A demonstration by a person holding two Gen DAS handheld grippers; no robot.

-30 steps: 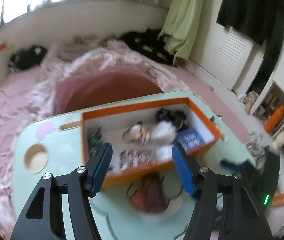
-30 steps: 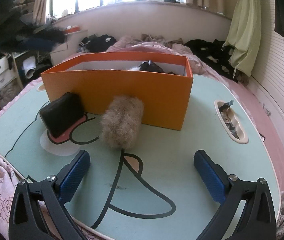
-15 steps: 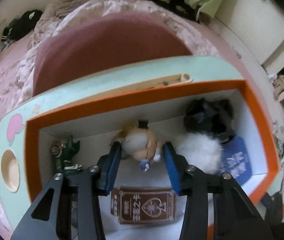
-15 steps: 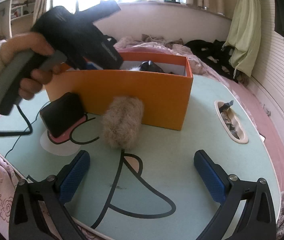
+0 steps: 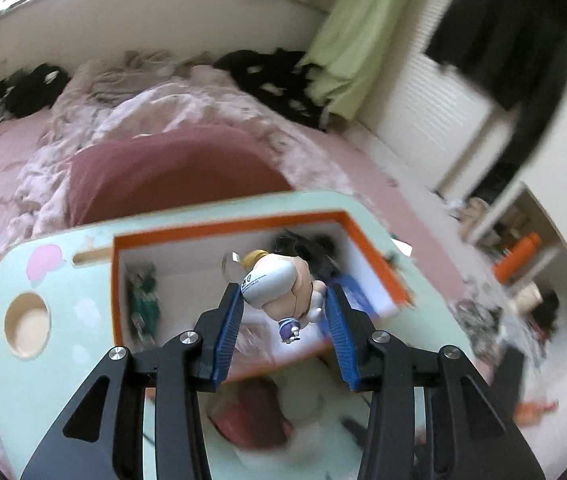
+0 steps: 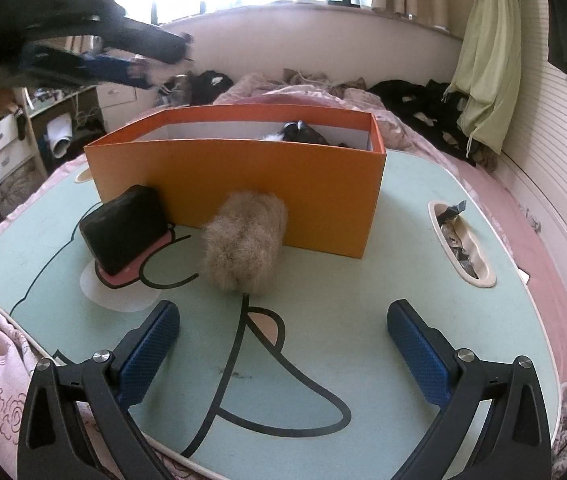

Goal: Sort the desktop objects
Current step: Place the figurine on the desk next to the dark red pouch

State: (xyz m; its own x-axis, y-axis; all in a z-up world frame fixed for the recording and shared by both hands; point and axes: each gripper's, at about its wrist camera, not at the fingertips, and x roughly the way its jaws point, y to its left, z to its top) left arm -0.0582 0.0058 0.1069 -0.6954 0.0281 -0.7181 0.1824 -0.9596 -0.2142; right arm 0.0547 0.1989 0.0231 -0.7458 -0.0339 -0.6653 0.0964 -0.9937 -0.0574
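Note:
My left gripper (image 5: 283, 300) is shut on a small figurine (image 5: 279, 284) with a white body and tan limbs, held above the orange box (image 5: 227, 226). The box holds a green item (image 5: 143, 296), a dark fluffy thing (image 5: 311, 248) and a blue card (image 5: 357, 296). In the right wrist view the same orange box (image 6: 243, 176) stands on the pale green table (image 6: 323, 344). A tan furry toy (image 6: 245, 242) and a black case (image 6: 123, 228) lie against its front. My right gripper (image 6: 283, 340) is open and empty, low over the table's near edge.
A slot tray (image 6: 461, 244) with wrappers is set into the table at right. A round cup hole (image 5: 27, 324) is at the table's left. Bedding (image 5: 143, 128) surrounds the table. The left gripper appears blurred at upper left in the right wrist view (image 6: 95, 52).
My left gripper closed on the figurine inside the box and has lifted it up and back out. The right gripper has not moved.

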